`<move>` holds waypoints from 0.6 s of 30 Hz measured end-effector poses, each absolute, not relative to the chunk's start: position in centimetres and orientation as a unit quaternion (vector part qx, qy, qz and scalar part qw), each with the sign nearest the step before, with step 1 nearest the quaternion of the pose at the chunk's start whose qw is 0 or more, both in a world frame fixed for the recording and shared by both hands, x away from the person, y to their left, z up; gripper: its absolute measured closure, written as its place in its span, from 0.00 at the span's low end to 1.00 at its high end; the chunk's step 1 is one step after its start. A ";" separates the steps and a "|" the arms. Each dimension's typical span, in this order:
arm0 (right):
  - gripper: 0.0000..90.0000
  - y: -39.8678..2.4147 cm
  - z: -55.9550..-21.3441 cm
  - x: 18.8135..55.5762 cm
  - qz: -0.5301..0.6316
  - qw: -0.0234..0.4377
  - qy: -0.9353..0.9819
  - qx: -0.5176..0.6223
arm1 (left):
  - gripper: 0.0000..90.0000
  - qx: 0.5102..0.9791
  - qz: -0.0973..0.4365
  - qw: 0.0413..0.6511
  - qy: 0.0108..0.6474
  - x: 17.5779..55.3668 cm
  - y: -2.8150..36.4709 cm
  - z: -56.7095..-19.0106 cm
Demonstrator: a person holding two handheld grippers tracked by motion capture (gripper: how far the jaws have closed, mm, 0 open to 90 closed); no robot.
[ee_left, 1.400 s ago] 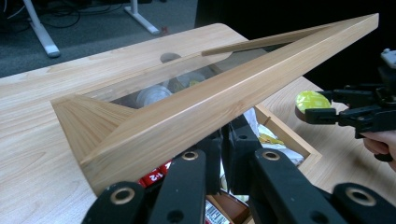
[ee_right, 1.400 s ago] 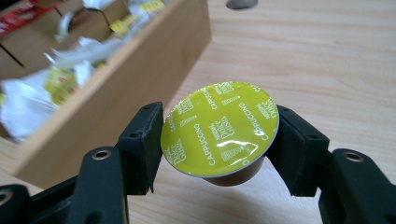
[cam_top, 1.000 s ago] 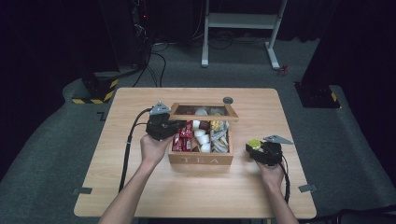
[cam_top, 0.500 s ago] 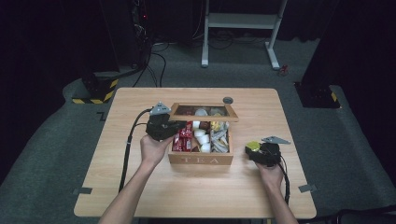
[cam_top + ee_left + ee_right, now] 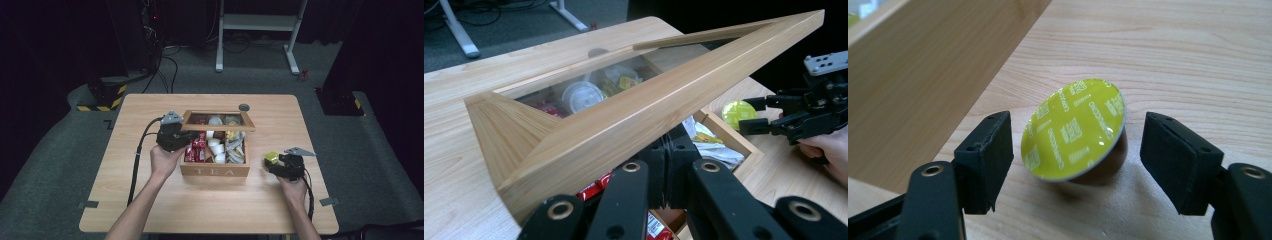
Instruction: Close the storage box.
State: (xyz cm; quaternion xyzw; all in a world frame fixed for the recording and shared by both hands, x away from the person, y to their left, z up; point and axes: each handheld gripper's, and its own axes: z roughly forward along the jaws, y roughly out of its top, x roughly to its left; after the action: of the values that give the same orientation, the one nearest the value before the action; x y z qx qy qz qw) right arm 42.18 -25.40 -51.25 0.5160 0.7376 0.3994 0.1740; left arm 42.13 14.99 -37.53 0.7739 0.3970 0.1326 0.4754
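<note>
A wooden tea box (image 5: 215, 171) stands mid-table, holding red packets, white cups and sachets. Its glass-paned lid (image 5: 217, 120) is tilted up, and my left gripper (image 5: 189, 136) is shut on the lid's wooden frame (image 5: 639, 115). Right of the box, a capsule with a yellow-green foil top (image 5: 1073, 130) lies tilted on the table. My right gripper (image 5: 1075, 127) stands around it; its jaws have just been opening, and both pads (image 5: 988, 160) are clear of the capsule. In the high view that gripper (image 5: 278, 161) is level with the box's front right corner, by the capsule (image 5: 271, 157).
A small dark round object (image 5: 244, 107) lies on the table behind the box. A black cable (image 5: 137, 160) trails from the left gripper toward the table's front. Beyond the table stands a white metal frame (image 5: 260, 30) on a dark floor with cables.
The right gripper's jaws have spread apart and let go of the yellow-green capsule, which stays where it was. Both hands and the raised lid have kept still.
</note>
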 end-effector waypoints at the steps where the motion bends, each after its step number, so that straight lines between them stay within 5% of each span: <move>1: 0.32 -25.6 -51.1 42.0 0.403 0.173 0.737 0.514 | 0.99 0.774 0.132 0.475 0.397 42.1 15.0 -37.5; 18: 0.37 -27.9 -50.8 39.0 0.419 0.177 0.726 0.516 | 0.99 0.777 0.127 0.476 0.393 42.0 14.9 -37.9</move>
State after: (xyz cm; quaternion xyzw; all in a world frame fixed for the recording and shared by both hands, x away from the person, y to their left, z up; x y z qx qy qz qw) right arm 38.98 -27.95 -50.77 0.5160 0.7257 0.4192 0.1773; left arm 41.97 14.86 -37.87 0.7767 0.3928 0.1270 0.4756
